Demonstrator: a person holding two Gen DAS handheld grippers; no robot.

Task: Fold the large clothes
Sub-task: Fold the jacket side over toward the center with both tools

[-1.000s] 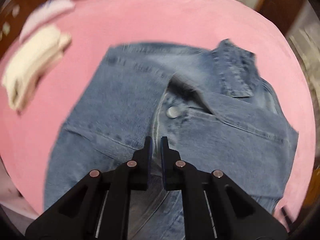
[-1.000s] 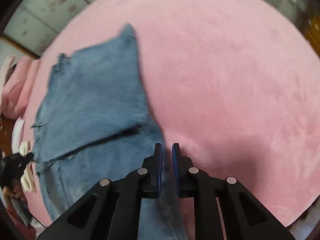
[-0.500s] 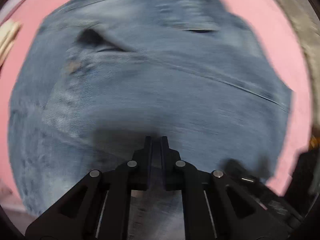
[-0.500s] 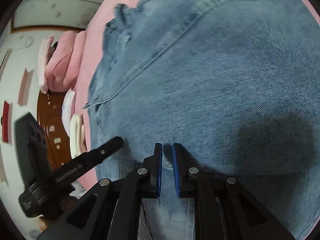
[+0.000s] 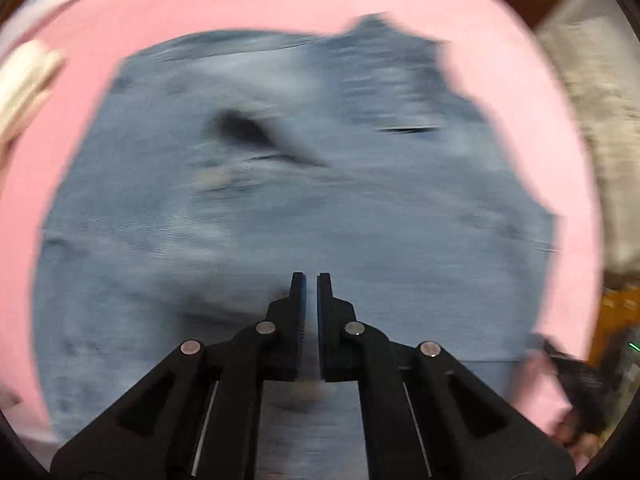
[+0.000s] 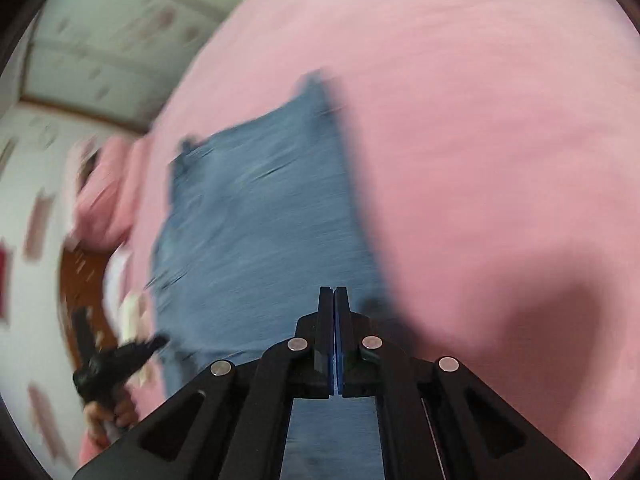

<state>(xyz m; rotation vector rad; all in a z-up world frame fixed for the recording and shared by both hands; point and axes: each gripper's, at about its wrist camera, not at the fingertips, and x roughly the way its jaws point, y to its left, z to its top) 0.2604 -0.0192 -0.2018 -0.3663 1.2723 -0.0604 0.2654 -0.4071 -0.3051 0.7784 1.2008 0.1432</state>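
A blue denim jacket [image 5: 280,208] lies folded on a pink bedspread [image 5: 240,0]. Both views are motion-blurred. My left gripper [image 5: 311,280] hovers above the jacket's near part with its jaws nearly together and nothing between them. In the right wrist view the jacket [image 6: 260,220] stretches away to the left of my right gripper [image 6: 333,292], whose jaws are pressed together with nothing visible between them. The left gripper [image 6: 116,364] shows at the lower left of that view. The right gripper shows dimly at the lower right edge of the left wrist view [image 5: 576,376].
A folded cream cloth [image 5: 24,80] lies on the bedspread at the far left. Pink pillows [image 6: 104,200] sit near a wooden headboard [image 6: 76,280]. A wall [image 6: 100,40] stands beyond the bed. The bed's right edge [image 5: 596,160] borders a pale floor.
Both grippers have pulled back from close over the denim. More pink bedspread now shows around the jacket. The right gripper's jaws have closed fully.
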